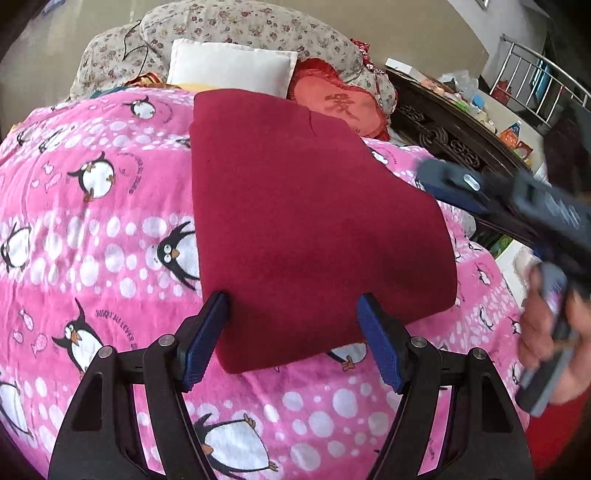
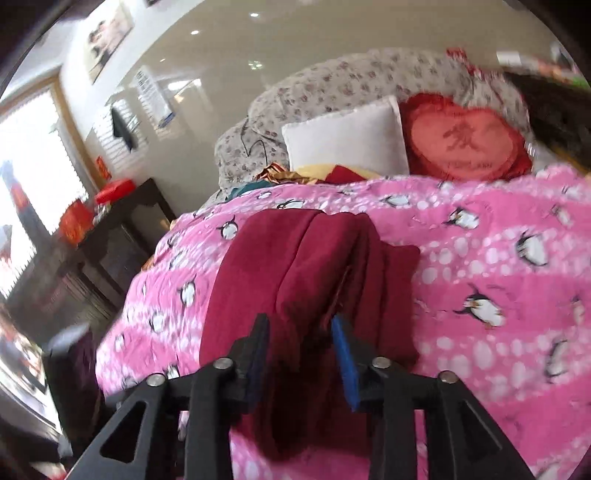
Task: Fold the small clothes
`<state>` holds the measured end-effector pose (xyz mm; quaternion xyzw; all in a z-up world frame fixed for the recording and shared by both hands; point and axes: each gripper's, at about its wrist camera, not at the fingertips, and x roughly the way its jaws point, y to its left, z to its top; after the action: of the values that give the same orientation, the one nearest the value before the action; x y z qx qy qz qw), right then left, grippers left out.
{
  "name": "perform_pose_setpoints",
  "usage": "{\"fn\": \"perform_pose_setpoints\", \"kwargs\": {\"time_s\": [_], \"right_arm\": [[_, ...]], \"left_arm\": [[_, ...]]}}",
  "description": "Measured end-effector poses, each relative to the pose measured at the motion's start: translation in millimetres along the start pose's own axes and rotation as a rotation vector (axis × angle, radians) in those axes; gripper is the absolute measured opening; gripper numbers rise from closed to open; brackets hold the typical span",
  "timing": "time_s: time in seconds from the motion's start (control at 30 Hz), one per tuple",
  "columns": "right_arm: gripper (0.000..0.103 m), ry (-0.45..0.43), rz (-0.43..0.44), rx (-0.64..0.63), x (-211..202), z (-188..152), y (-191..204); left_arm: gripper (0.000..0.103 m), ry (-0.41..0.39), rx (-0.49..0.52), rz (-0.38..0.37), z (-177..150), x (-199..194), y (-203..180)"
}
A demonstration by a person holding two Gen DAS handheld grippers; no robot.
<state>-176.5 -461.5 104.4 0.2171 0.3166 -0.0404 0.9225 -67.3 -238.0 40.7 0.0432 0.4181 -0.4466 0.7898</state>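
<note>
A dark red garment (image 1: pixel 306 221) lies folded flat on the pink penguin blanket (image 1: pixel 92 221). My left gripper (image 1: pixel 293 321) is open, its blue pads on either side of the garment's near edge, holding nothing. My right gripper (image 1: pixel 436 181) shows blurred at the garment's right side in the left wrist view. In the right wrist view the right gripper (image 2: pixel 301 325) is open over the garment (image 2: pixel 295 266), with cloth bunched between and below the fingers; a grip does not show.
A white pillow (image 1: pixel 229 66), a red heart cushion (image 1: pixel 340 107) and a floral quilt (image 1: pixel 240 26) lie at the head of the bed. A dark carved cabinet (image 1: pixel 450 133) with clutter stands to the right. Another dark cabinet (image 2: pixel 110 243) stands left of the bed.
</note>
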Motion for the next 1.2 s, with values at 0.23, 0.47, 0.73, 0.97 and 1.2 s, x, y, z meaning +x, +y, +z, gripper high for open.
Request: {"fn": "perform_pose_setpoints", "kwargs": {"time_s": [0.23,0.47,0.73,0.97,1.2], "right_arm": [[0.010,0.006,0.007,-0.061,18.0,8.2,2.1],[0.000,-0.044,-0.181,-0.101,6.9,13.6,-25.7],[0.003,-0.099,0.019,-0.069,-25.8,1.6,1.3],[0.017,0.042,-0.044,-0.211,17.3,-14.1,24.5],[0.014,0.018,-0.015,-0.105,14.6,-20.2,-2.6]], "left_arm": [[0.077,0.011,0.005,0.008,1.3,3.2,-8.7],[0.091,0.014,0.021,0.037,6.7,16.2,-20.4],[0.091,0.011,0.020,0.037,2.9,19.7,-20.2],[0.091,0.012,0.018,0.049,0.6,19.1,-22.9],[0.091,0.010,0.006,0.038,-4.2,1.3,-16.5]]}}
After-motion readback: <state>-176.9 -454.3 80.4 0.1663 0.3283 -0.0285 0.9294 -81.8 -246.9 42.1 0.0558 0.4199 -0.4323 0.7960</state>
